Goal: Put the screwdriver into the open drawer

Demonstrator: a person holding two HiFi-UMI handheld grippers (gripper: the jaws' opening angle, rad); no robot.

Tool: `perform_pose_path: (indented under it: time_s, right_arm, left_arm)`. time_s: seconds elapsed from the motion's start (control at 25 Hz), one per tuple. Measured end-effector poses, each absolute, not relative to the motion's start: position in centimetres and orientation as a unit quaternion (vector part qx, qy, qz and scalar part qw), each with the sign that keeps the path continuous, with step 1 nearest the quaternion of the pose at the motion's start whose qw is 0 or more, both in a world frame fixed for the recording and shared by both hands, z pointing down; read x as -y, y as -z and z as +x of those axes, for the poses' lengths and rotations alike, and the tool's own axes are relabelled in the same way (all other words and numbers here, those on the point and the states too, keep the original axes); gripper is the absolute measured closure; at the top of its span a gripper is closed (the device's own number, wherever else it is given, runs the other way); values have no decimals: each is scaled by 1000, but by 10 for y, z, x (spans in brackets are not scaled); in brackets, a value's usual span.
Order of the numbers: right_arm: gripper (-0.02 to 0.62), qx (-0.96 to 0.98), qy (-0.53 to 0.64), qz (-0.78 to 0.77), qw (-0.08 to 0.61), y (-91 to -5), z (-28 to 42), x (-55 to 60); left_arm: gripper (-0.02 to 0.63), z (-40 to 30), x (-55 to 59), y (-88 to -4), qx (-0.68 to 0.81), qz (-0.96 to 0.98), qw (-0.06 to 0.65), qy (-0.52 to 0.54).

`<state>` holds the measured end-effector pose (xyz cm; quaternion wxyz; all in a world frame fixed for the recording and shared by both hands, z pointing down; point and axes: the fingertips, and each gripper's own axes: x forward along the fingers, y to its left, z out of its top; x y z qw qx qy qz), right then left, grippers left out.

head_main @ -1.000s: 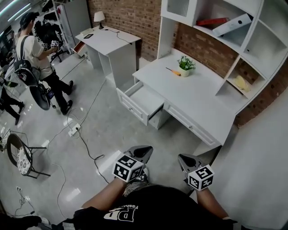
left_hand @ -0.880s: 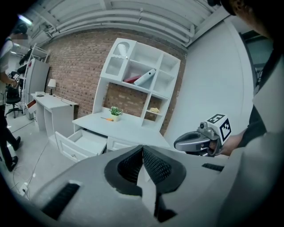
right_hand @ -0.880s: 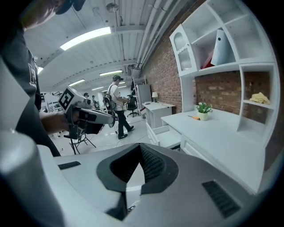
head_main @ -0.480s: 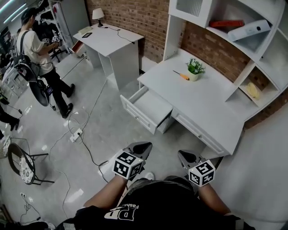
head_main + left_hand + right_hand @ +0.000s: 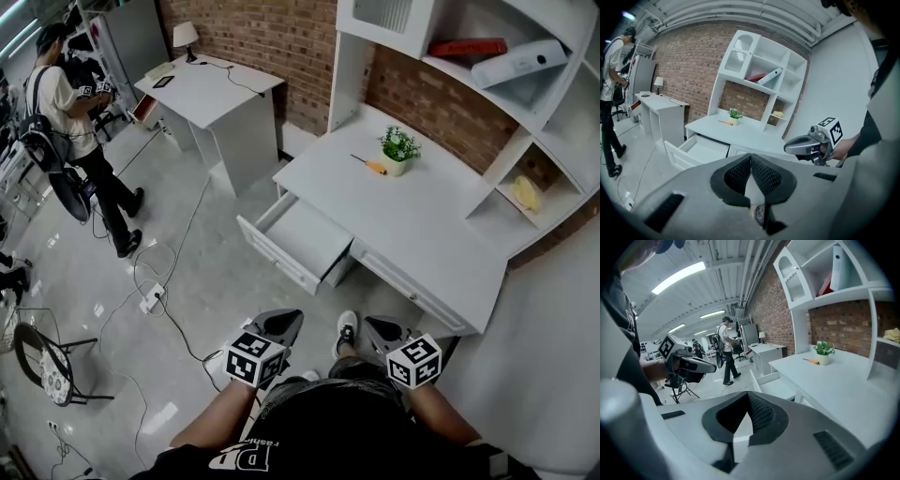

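One screwdriver [image 5: 367, 165] lies upper centre on the worktop [image 5: 422, 225], just beside the single potted plant [image 5: 398, 148]. One drawer [image 5: 314, 236] stands open below it. Low in the frame are two tools, the left gripper [image 5: 279, 325] and the right gripper [image 5: 380, 330], fingers pressed together, empty.

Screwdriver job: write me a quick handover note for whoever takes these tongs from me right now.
Left tongs: shut, empty, held low in front of the body, short of the desk.
Right tongs: shut, empty, alongside the left.
Screwdriver: lying on the desk beside the potted plant, untouched.
Drawer: pulled open, nothing visible inside.
Done: nothing yet, apart from the drawer being open.
Left: reach the desk, open one pair of tongs, pick up the screwdriver, place it in the drawer.
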<state>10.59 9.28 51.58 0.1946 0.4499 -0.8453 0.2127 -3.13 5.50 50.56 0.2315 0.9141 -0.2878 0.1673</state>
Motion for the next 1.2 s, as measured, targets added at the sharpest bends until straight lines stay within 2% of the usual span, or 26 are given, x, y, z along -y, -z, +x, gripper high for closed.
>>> perform_pose_path:
  time_s: [0.48,0.92,1.2]
  right_arm:
    - [591,856,-195,427,217,-542,145,34]
    - [591,856,-167,420,251,-550,214,173]
    - [591,847,-160,424,279,-568,253,249]
  left_arm:
    - [588,3,44,-518,323,898,236,-181]
    - [588,61,158,-525,346,885,235,-203]
    - [588,73,203,-530,370,868,260,-205]
